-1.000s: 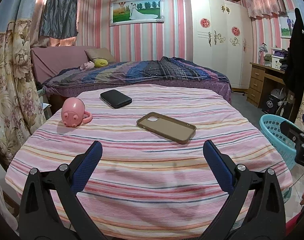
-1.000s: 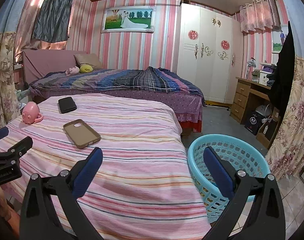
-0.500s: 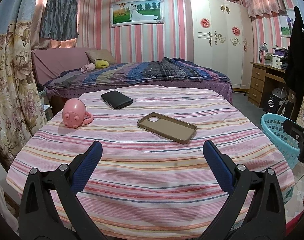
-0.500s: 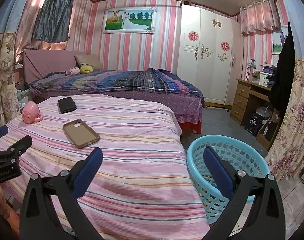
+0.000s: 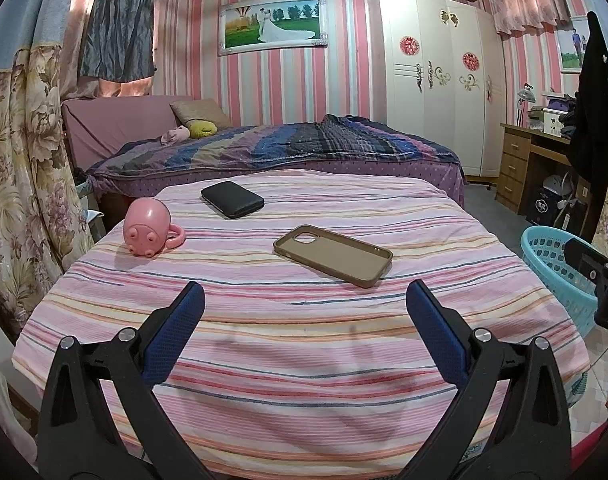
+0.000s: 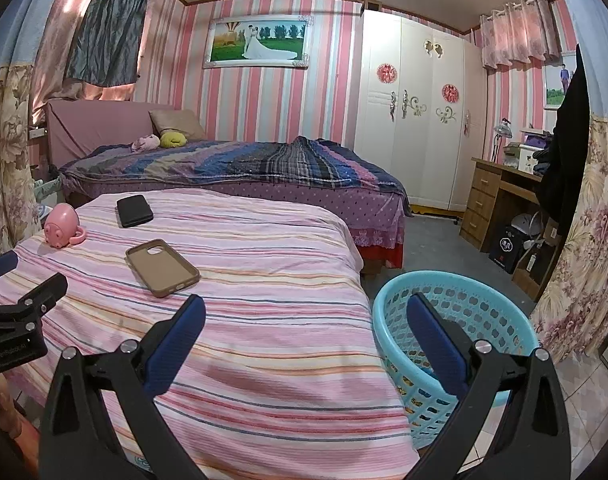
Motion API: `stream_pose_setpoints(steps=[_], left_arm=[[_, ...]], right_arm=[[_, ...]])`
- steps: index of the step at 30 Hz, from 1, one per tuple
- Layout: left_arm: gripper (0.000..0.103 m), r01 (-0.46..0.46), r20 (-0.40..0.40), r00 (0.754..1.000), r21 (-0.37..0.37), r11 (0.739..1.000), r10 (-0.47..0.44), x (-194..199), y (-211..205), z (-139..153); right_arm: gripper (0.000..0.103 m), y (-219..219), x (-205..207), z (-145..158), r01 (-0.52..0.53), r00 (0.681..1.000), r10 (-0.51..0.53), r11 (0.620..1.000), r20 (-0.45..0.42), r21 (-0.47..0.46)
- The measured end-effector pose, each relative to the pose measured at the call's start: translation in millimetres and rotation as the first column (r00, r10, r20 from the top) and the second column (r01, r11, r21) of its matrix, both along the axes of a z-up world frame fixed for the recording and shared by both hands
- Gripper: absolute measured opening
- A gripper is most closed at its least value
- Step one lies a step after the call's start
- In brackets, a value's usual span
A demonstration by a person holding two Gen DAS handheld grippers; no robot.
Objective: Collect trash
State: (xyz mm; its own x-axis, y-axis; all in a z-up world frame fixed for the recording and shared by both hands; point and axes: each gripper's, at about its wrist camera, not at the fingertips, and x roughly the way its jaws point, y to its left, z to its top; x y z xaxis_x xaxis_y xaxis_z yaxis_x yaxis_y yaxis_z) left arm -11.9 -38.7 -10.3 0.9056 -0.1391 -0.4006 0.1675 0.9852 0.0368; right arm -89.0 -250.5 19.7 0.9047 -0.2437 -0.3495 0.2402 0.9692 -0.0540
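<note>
Left gripper: I read the jaws as spread wide with nothing between the blue pads; it hangs above the near end of the striped bedspread, not touching it.
Right gripper: jaws equally wide and empty from my view; left finger over the bedspread edge, right finger over the basket.
Phone case: brown, lying open side up on the bedspread, ahead of the left gripper and slightly right of its centre line; apart from both grippers.
Black case: flat, dark, further up the bedspread, beyond the phone case and to its left.
Pink mug: pig-faced, tipped on its side near the left edge of the bedspread, handle toward the phone case.
Basket: light blue, perforated, on the floor just beside the bed's right edge, tilted; I cannot make out its contents clearly.
Cross-view: the right gripper's finger shows at the right edge of the left wrist camera, in front of the basket.
Background: a second bed with a dark striped blanket; a white wardrobe behind.
</note>
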Motion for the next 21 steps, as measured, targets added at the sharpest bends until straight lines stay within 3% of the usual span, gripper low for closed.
stream_pose_setpoints(steps=[21], left_arm=[[0.097,-0.003,0.008,1.0,0.0,1.0,0.003,-1.8,2.1,1.7]], right_arm=[[0.098,-0.3,1.2,-3.0,-0.001,1.0,0.001,1.0,-0.007,0.004]])
